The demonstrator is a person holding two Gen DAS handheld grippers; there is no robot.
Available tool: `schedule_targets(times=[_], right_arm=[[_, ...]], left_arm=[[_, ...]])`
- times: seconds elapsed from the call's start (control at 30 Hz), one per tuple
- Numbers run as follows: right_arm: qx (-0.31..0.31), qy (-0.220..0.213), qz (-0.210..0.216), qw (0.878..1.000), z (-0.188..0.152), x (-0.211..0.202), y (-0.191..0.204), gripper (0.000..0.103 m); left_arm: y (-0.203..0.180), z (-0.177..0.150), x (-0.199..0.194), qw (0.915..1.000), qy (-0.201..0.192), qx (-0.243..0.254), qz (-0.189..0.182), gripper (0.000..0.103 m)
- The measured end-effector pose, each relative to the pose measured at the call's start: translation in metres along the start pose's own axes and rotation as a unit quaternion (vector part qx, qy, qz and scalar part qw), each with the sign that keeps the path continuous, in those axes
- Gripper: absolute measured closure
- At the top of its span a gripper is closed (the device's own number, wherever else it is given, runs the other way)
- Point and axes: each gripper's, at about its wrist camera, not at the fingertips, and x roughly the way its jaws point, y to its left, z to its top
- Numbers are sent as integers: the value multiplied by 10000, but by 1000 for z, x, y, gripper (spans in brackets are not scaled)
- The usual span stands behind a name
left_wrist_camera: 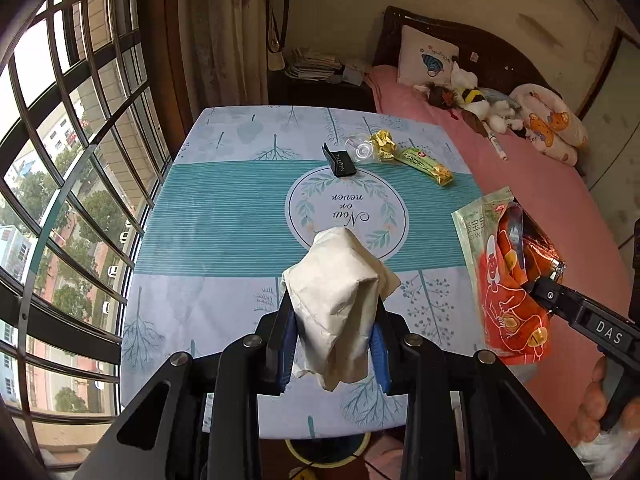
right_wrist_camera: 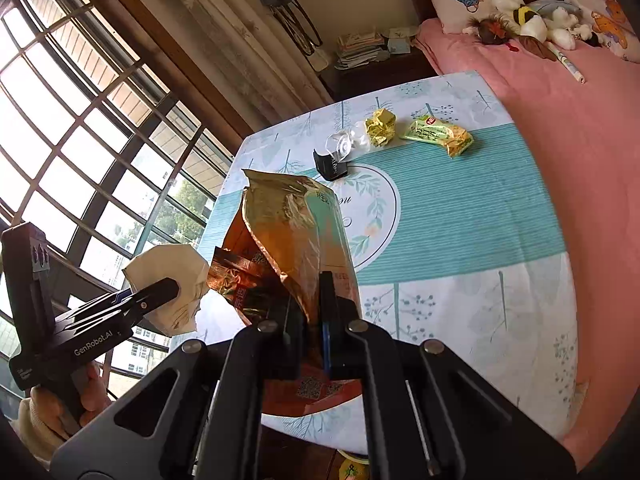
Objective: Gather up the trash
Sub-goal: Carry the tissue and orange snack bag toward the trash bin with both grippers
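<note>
My left gripper (left_wrist_camera: pixel 334 312) is shut on a crumpled white paper wad (left_wrist_camera: pixel 340 304), held in the air over the table's near part. That paper wad (right_wrist_camera: pixel 168 288) and the left gripper (right_wrist_camera: pixel 160 292) also show at the lower left of the right wrist view. My right gripper (right_wrist_camera: pixel 310 304) is shut on an empty orange and gold foil snack bag (right_wrist_camera: pixel 288 240), lifted above the table. The same bag (left_wrist_camera: pixel 508 280) hangs at the right of the left wrist view, with the right gripper (left_wrist_camera: pixel 540 292) clamped on it. More trash lies at the table's far side: a black folded card (left_wrist_camera: pixel 339 162), clear plastic (left_wrist_camera: pixel 360 148), a crumpled yellow wrapper (left_wrist_camera: pixel 383 145) and a green snack packet (left_wrist_camera: pixel 426 165).
The table (left_wrist_camera: pixel 224 216) wears a blue-green patterned cloth. A barred window (left_wrist_camera: pixel 68 184) runs along its left. A pink bed (left_wrist_camera: pixel 540 184) with a pillow and soft toys lies on the right. A dark nightstand (left_wrist_camera: pixel 320 84) with stacked papers stands behind the table.
</note>
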Motion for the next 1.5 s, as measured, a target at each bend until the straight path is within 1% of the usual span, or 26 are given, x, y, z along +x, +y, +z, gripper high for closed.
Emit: schedule_targets(times=[0.17, 0.33, 0.5, 0.63, 0.8, 0.87, 0.97, 1.03, 1.3, 1.5], right_arm=[[-96, -27, -179, 9998, -65, -33, 43, 99], [-108, -37, -361, 9993, -129, -61, 79, 100], [-47, 139, -534, 9985, -183, -78, 103, 100], [-48, 351, -678, 9971, -213, -81, 113, 100], [106, 695, -833, 9940, -239, -73, 105, 100], [202, 830, -884, 9924, -242, -65, 94, 100], [371, 1006, -925, 9899, -257, -52, 80, 100], [520, 1128, -941, 9878, -268, -41, 69, 100], [996, 1512, -993, 9785, -315, 14, 15, 100], [1522, 1657, -1047, 9687, -355, 78, -42, 100]], left_arm=[[19, -55, -43, 9995, -5, 205, -227, 72], [38, -108, -82, 9983, -11, 455, -364, 72], [52, -146, -94, 9971, 185, 532, -506, 72], [57, -173, -90, 9956, 414, 575, -616, 72], [44, -199, -66, 9929, 745, 668, -648, 72], [37, -210, -56, 9912, 858, 775, -644, 72], [25, -229, -35, 9879, 1084, 936, -586, 72], [20, -241, -20, 9858, 1251, 950, -593, 72], [0, -286, 58, 9801, 1675, 958, -476, 72], [-4, -322, 139, 9747, 2022, 911, -290, 72]])
